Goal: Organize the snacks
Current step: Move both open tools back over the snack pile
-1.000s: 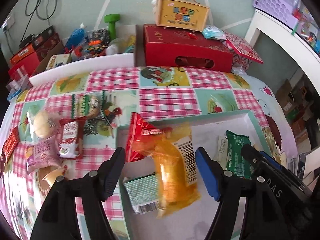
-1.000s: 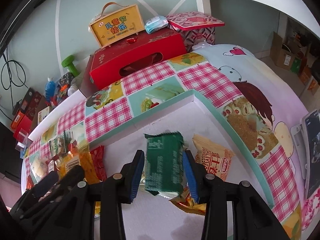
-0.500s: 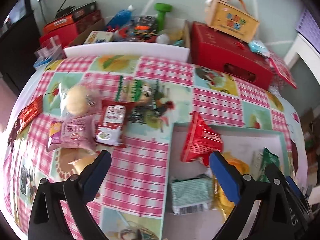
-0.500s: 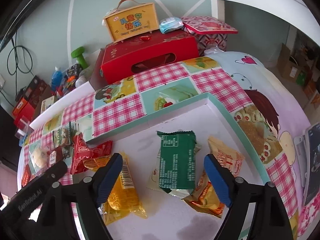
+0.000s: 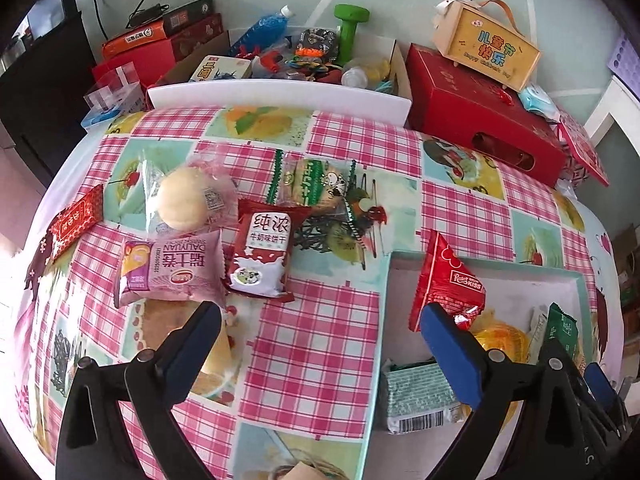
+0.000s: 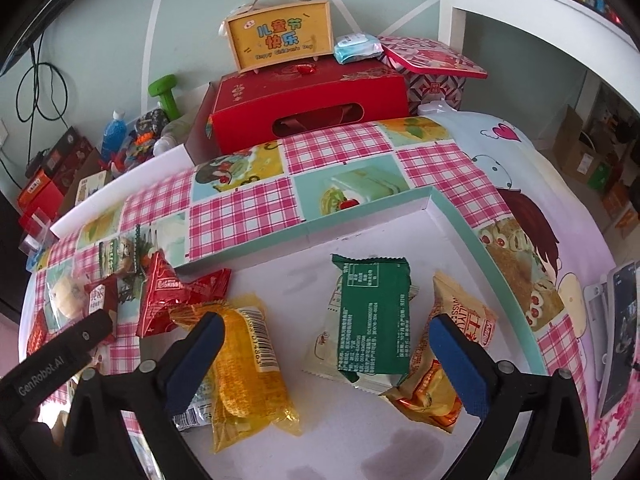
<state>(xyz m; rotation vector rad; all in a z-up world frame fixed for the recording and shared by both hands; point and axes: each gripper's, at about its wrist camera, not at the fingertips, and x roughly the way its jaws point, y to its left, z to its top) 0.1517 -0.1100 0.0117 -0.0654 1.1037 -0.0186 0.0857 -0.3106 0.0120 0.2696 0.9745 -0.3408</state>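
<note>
Crinkly foil packets [image 6: 372, 316] (shallow rectangular tray [image 6: 456, 216])

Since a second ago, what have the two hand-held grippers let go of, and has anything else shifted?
The right hand-held gripper released the dark green foil packet, now lying in the white tray; its jaws are opening. The left hand-held gripper dropped the yellow clear-wrapped snack there and swung over the checked tablecloth. The red triangular packet and table snacks stayed.

Behind my table: red gift box [image 6: 308, 108], yellow handled case [image 6: 280, 40] on top, green dumbbell [image 5: 350, 28], blue bottle [image 5: 260, 34] nearby.
</note>
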